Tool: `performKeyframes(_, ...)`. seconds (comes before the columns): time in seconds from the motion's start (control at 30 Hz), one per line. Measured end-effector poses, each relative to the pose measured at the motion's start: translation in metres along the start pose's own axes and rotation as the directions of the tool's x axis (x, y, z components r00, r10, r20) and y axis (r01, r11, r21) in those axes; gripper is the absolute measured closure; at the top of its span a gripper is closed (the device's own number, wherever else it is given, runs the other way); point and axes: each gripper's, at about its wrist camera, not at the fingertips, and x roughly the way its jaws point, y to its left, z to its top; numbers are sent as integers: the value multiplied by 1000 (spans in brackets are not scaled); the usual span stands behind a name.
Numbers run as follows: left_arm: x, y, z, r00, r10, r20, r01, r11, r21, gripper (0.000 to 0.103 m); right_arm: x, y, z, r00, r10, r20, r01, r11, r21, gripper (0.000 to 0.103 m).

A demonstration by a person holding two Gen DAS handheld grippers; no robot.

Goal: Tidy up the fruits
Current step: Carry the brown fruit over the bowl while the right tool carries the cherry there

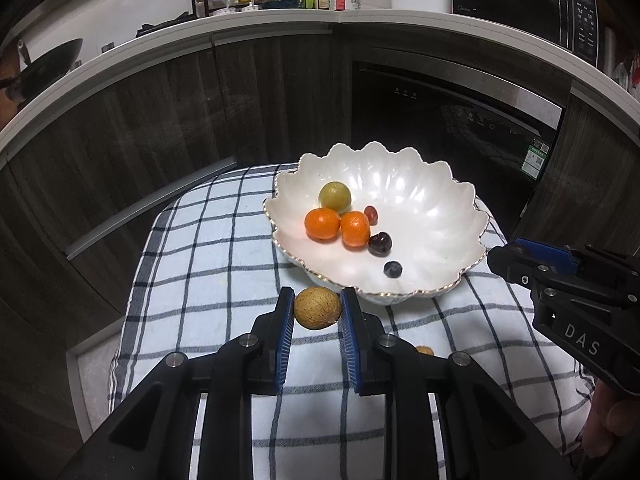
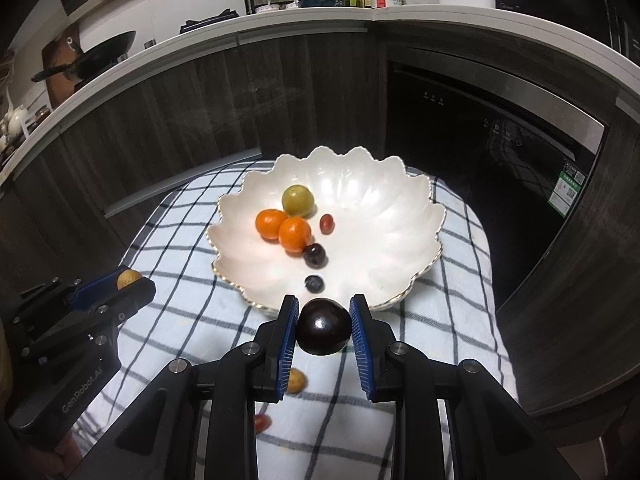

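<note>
Small red fruit [image 2: 263, 423], perhaps tomato, half hidden behind right gripper [image 2: 324, 322].

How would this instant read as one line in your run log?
left gripper: shut on tan fruit | right gripper: shut on dark plum | white bowl: six fruits

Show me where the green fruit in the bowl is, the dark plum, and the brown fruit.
green fruit [image 2: 297, 200], right wrist view, middle of its skin
dark plum [image 2: 323, 332], right wrist view, its glossy front
brown fruit [image 1: 317, 307], left wrist view, its centre between the fingers
</note>
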Motion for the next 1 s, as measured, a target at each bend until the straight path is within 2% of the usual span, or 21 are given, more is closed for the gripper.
performKeyframes(0.5,31,-12,31,999,-28,-15,28,999,27,79,17,-22,23,999,-35,4,35,999,16,75)
performKeyframes(1.0,69,-15,45,999,-34,-42,36,998,45,79,49,-36,35,998,-64,-15,64,998,13,75)
